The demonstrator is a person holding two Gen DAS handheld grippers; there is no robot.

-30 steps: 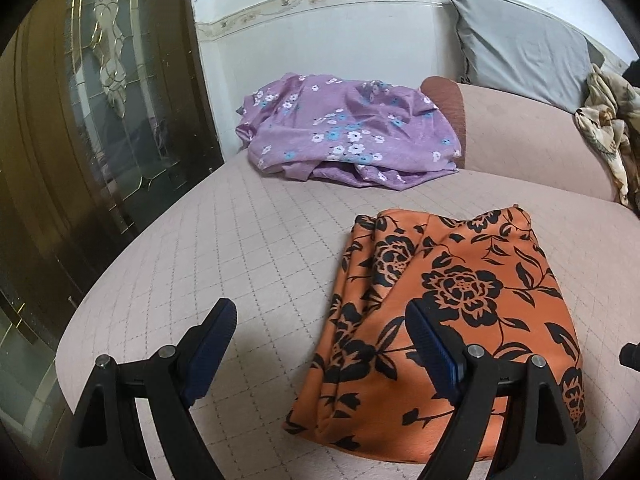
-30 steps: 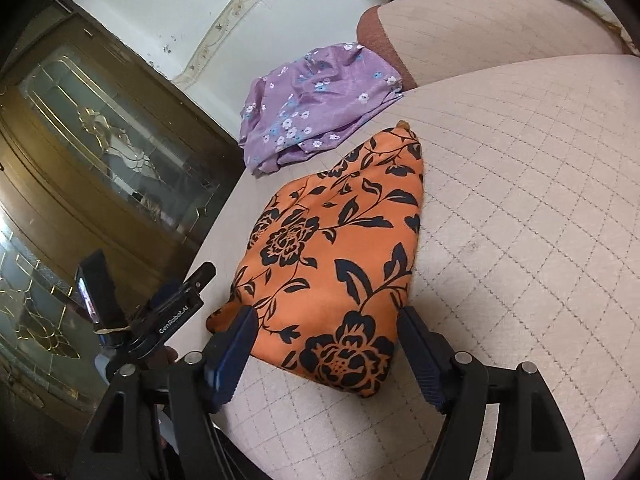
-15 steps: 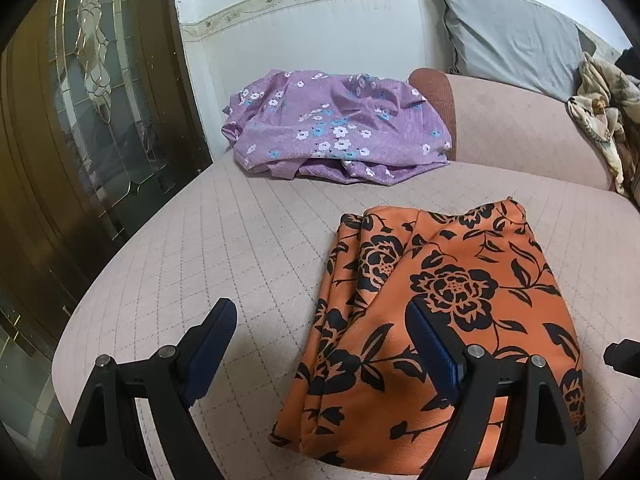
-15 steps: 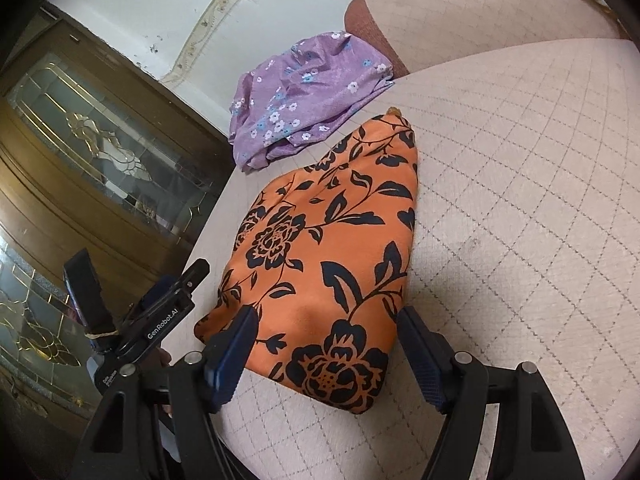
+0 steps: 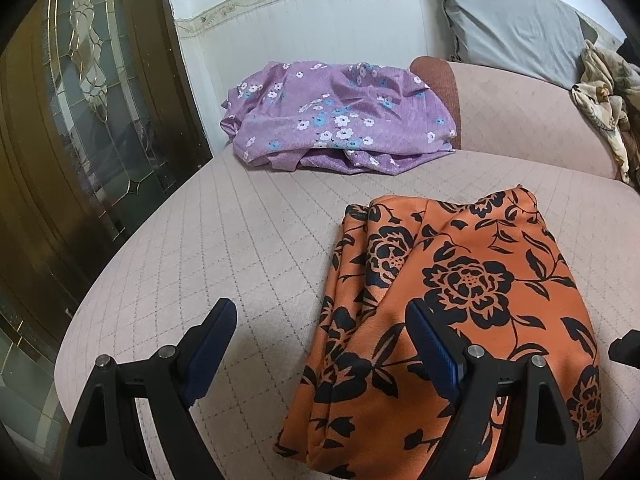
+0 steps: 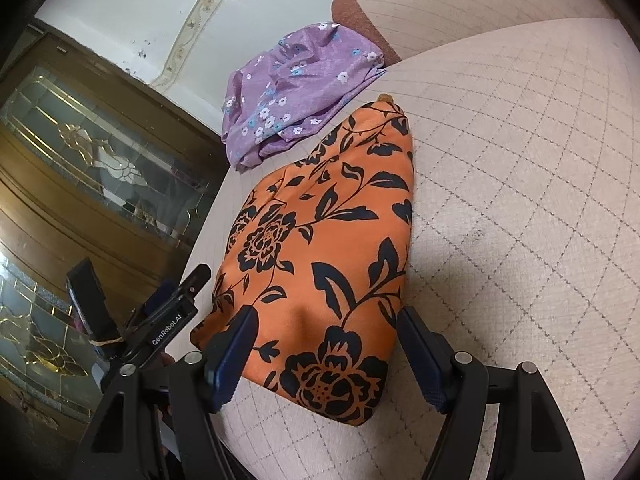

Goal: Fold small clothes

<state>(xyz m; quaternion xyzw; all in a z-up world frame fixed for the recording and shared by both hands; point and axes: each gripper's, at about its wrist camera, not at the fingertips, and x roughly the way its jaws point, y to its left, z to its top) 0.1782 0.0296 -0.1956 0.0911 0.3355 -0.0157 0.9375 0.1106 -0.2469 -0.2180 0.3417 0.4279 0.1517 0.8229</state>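
An orange garment with black flowers (image 5: 460,300) lies folded on the quilted beige sofa seat (image 5: 240,248); it also shows in the right wrist view (image 6: 320,264). My left gripper (image 5: 320,332) is open and empty, hovering over the garment's near left edge. My right gripper (image 6: 326,340) is open and empty, its fingers on either side of the garment's near end, above it. The left gripper's body (image 6: 164,316) shows at the left of the right wrist view.
A crumpled purple floral garment (image 5: 340,120) lies at the seat's far end against the sofa arm (image 5: 520,112). A grey pillow (image 5: 508,24) and a beige patterned cloth (image 5: 604,96) lie at the back right. A wood-and-glass door (image 5: 80,120) stands left.
Both grippers have drawn back and up a little from the orange garment, which looks lower and nearer in both views. Both stay open. The garment has not moved.
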